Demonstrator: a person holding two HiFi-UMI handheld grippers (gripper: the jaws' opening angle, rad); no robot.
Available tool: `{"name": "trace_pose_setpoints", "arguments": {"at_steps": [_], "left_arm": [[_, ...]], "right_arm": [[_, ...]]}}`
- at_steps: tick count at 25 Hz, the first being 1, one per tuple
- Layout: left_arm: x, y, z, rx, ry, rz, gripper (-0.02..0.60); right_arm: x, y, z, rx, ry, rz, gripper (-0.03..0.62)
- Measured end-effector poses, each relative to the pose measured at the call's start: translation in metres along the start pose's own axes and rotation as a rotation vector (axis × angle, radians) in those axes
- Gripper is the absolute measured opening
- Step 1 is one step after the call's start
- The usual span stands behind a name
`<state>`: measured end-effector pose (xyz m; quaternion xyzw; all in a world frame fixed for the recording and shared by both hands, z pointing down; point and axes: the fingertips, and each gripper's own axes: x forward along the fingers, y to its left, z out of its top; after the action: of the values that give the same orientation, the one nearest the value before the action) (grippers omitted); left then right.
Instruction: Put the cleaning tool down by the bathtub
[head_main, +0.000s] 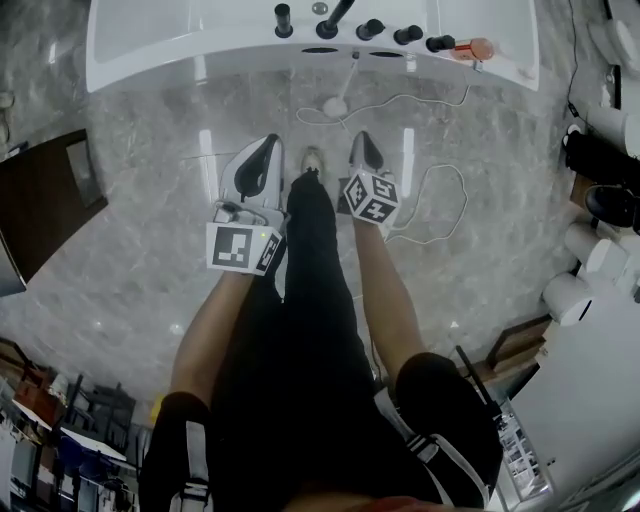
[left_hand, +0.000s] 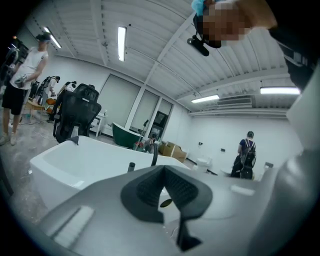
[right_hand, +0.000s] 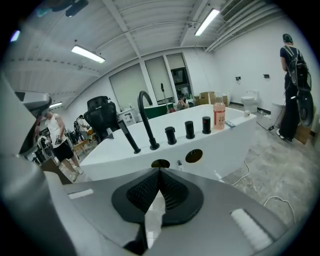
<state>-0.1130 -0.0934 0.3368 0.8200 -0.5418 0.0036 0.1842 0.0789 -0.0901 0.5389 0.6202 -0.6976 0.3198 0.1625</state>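
**Tool on the floor by the tub, both tongs empty**

From the head view I judge the job as good as finished. The cleaning tool (head_main: 336, 104) lies on the marble floor (head_main: 140, 210), its round white head just in front of the bathtub (head_main: 190, 55) and its thin handle slanting up toward the tub's front wall. A white cord (head_main: 442, 172) trails from it in loops across the floor to the right.

My left tongs (head_main: 268, 142) are closed tip to tip. Their own camera shows the dark ribbed pads meeting at the point with nothing caught between them. The right tongs (head_main: 360, 138) are the same, pads pressed together and empty, looking toward the taps and the pink bottle (right_hand: 218, 114) on the tub rim.

Both are held up near my waist, well apart from the tool. Nothing is left in hand to place. All that might remain, as I read it, is checking that the tool rests steady where it lies.
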Motion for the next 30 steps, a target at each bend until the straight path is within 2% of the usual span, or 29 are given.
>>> {"name": "trace_pose_setpoints", "arguments": {"at_steps": [5, 11, 18, 24, 30], "left_arm": [[-0.040, -0.020, 0.036, 0.004, -0.017, -0.018, 0.009], [-0.088, -0.044, 0.075, 0.016, -0.021, -0.083, 0.009], [-0.136, -0.069, 0.108, 0.065, -0.042, -0.164, 0.009], [-0.165, -0.101, 0.129, 0.103, -0.050, -0.185, 0.009], [-0.184, -0.141, 0.146, 0.121, -0.099, -0.196, 0.009]], "right_arm": [[-0.074, 0.025, 0.036, -0.021, -0.061, 0.017, 0.000], [-0.167, 0.057, 0.075, -0.037, -0.145, 0.014, 0.000], [-0.276, 0.087, 0.144, -0.043, -0.341, -0.022, 0.000], [-0.355, 0.092, 0.165, -0.067, -0.437, -0.017, 0.000], [-0.405, 0.084, 0.166, -0.084, -0.472, 0.013, 0.000]]}}
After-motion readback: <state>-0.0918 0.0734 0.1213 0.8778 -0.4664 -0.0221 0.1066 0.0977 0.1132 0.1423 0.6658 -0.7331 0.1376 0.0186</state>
